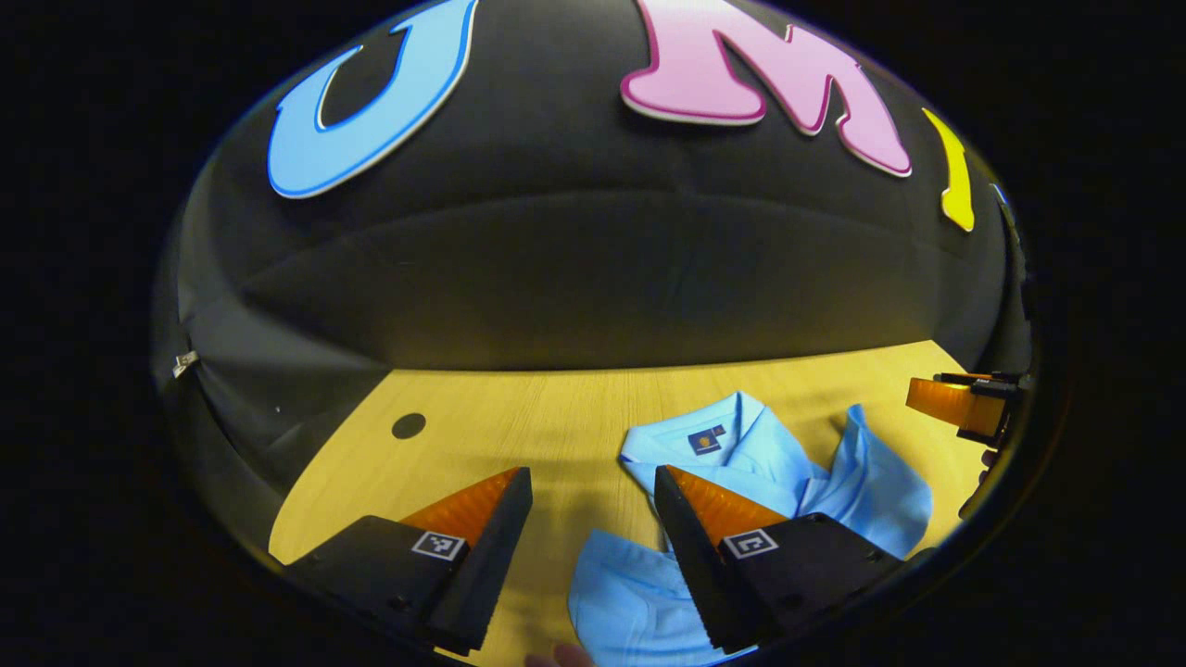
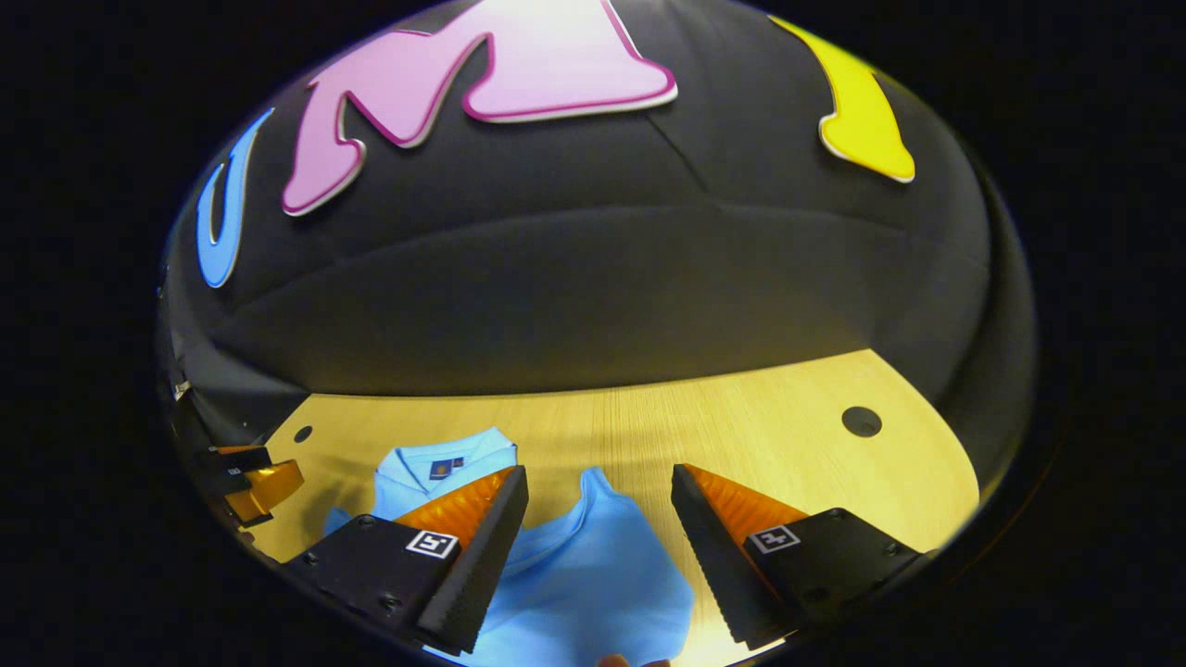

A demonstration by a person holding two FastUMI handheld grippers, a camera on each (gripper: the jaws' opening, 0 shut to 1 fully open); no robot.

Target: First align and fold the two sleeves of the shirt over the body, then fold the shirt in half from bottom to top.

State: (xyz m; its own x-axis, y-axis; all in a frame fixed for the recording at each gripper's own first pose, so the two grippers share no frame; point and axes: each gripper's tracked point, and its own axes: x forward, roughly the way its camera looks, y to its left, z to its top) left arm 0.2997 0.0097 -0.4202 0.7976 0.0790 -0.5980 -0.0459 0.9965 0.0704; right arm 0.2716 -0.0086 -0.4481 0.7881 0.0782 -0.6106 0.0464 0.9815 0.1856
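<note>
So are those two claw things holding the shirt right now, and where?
Nothing is held. Both the left gripper and right gripper hover with jaws open above the shirt on the table.

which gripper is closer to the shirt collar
Left. The left gripper hangs open just short of the collar, a little to one side. The right gripper hangs open over the far sleeve, farther off.

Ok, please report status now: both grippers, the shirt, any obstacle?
Left gripper open, above shirt's left side. Right gripper open, over a sleeve. Light blue shirt on wooden table, sleeves not folded. No obstacle seen.
</note>
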